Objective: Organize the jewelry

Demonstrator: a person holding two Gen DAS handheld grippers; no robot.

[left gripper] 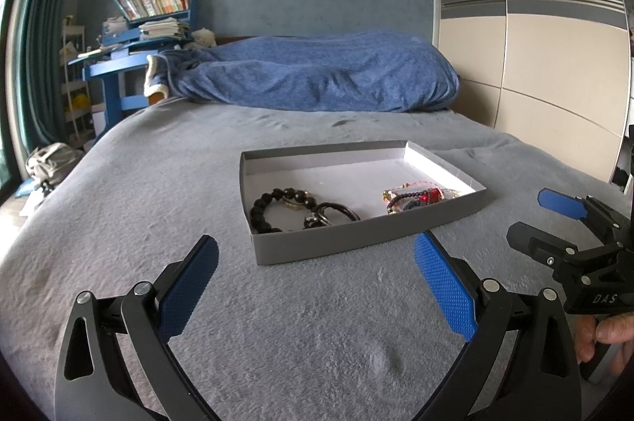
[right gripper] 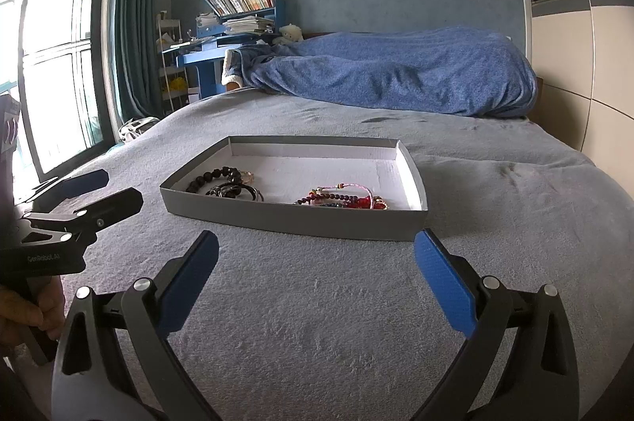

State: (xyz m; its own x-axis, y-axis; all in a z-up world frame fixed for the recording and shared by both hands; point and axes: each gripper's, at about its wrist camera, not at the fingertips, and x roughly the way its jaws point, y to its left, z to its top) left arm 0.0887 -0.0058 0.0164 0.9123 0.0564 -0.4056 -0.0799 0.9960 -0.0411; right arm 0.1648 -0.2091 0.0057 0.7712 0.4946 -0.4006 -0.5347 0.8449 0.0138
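Observation:
A shallow grey box (left gripper: 317, 244) with a white floor lies on the grey bedspread; it also shows in the right wrist view (right gripper: 301, 219). Inside at the left lie a black bead bracelet (left gripper: 263, 209) and a black ring-shaped piece (left gripper: 337, 213), at the right a red and pink beaded bracelet bundle (left gripper: 420, 197). The black bracelet (right gripper: 214, 177) and the red bundle (right gripper: 344, 199) show likewise from the right. My left gripper (left gripper: 317, 254) is open and empty, just short of the box's near wall. My right gripper (right gripper: 317, 250) is open and empty, also in front of the box.
A rumpled blue blanket (left gripper: 317, 74) lies across the head of the bed. A blue desk with books (left gripper: 130, 37) stands at the back left, a wardrobe (left gripper: 535, 44) on the right, a window (right gripper: 51, 64) on the left.

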